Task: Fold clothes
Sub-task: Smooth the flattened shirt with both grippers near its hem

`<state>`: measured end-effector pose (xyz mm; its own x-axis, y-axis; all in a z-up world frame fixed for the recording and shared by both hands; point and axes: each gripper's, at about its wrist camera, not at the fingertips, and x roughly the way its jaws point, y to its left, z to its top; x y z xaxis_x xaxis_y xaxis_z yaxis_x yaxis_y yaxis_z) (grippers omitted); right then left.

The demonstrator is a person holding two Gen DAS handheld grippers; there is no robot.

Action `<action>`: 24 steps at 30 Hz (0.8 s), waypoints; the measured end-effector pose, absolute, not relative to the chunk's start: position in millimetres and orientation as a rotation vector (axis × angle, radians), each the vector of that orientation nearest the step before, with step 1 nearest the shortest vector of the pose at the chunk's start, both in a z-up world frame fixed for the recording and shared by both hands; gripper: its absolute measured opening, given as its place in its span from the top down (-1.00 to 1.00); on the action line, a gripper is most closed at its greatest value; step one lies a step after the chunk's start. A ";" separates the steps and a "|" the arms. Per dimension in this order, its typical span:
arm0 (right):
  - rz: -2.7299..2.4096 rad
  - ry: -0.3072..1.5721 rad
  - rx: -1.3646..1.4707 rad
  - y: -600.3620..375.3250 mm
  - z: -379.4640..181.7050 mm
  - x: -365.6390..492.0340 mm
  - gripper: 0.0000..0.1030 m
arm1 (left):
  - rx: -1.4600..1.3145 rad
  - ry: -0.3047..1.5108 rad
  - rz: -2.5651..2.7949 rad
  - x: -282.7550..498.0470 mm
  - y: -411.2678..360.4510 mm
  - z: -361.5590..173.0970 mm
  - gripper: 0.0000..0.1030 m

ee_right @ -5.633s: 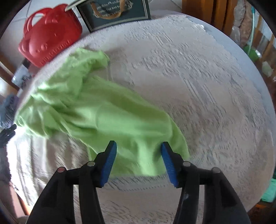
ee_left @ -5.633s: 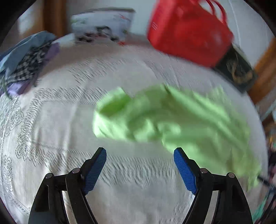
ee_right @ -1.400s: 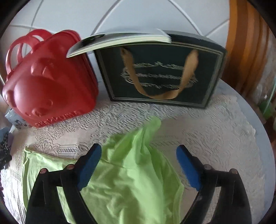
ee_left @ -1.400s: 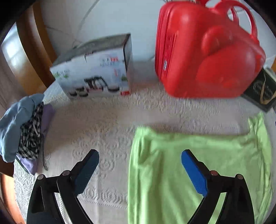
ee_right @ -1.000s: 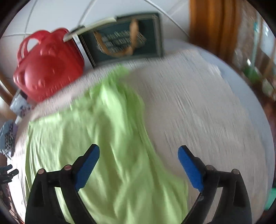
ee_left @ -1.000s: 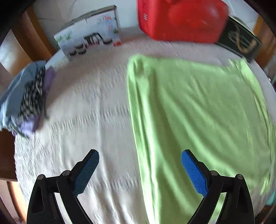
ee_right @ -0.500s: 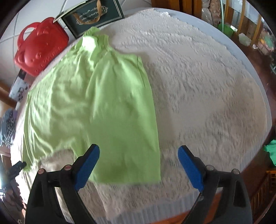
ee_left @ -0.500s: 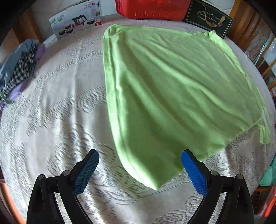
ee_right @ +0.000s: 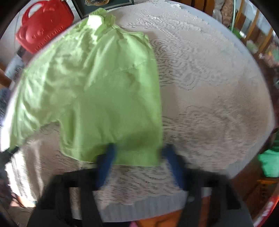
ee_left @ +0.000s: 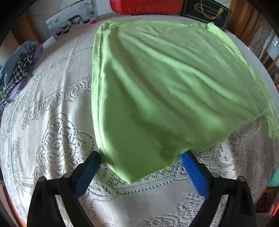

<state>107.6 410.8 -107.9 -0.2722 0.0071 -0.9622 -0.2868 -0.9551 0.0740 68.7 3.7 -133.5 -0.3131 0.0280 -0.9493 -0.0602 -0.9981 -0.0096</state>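
Observation:
A light green shirt (ee_left: 165, 83) lies spread flat on a round table with a white lace cloth (ee_left: 52, 122). My left gripper (ee_left: 141, 167) is open, its blue pads on either side of the shirt's near corner. The right wrist view is blurred; there the shirt (ee_right: 97, 90) lies with one sleeve near the table's front edge. My right gripper (ee_right: 139, 157) is open, its pads on either side of that sleeve's hem.
A red plastic case (ee_left: 144, 7), a dark gift bag (ee_left: 205, 14) and a printed box (ee_left: 71, 19) stand at the table's far edge. A pile of other clothes (ee_left: 17, 64) lies at the far left. The table's front edge (ee_right: 139, 206) is close to my right gripper.
Both grippers have come back toward the near side and moved in on the shirt. The left one now straddles the near corner, the right one the sleeve hem.

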 end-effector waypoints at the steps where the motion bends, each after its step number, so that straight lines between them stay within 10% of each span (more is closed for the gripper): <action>1: 2.336 0.347 -1.775 412.6 -105.6 108.1 0.91 | -1.810 0.039 2.497 69.3 5.5 -129.6 0.16; 3: 2.363 0.469 -1.777 420.4 -96.6 110.4 0.91 | -1.811 0.008 2.498 67.8 7.3 -120.6 0.65; 19: 2.599 0.732 -1.709 454.1 -28.4 -69.0 0.79 | -1.855 -0.443 2.525 -60.6 -49.6 -83.6 0.69; 20: 2.603 0.708 -1.692 454.1 -28.1 -73.5 0.66 | -1.876 -0.474 2.512 -67.7 -53.3 -85.4 0.58; 22: 2.610 0.659 -1.658 454.2 -27.4 -82.5 -0.27 | -1.856 -0.468 2.547 -66.4 -58.2 -75.7 0.05; 24: 2.635 0.630 -1.626 457.8 -25.0 -85.0 -0.58 | -1.807 -0.404 2.624 -54.1 -62.7 -63.3 -0.57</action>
<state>-85.0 457.8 -25.0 -0.4702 -0.2203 -0.8547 -0.1904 -0.9203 0.3419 -54.1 -62.7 -63.3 -0.3653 0.0841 -0.9271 0.1985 -0.9660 -0.1659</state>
